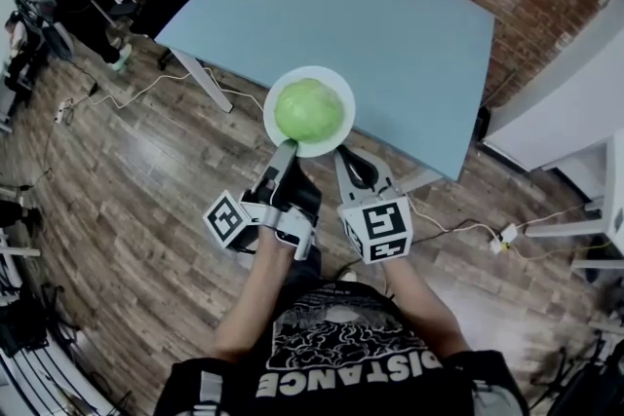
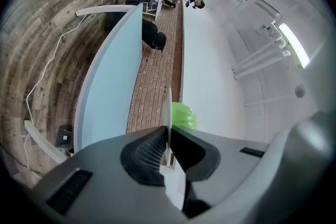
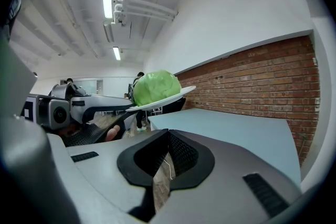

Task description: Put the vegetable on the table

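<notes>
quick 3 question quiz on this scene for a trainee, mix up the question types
1. Multiple choice: what is the left gripper shut on? A) the rim of the white plate B) the green vegetable itself C) nothing
2. Fill in: the green vegetable rests on the plate, which is held in the air near the edge of the light blue ____.
3. True or false: the right gripper is also clamping the plate.

Key: 1 A. 2 table. 3 false, its jaws are together with nothing between them.
</notes>
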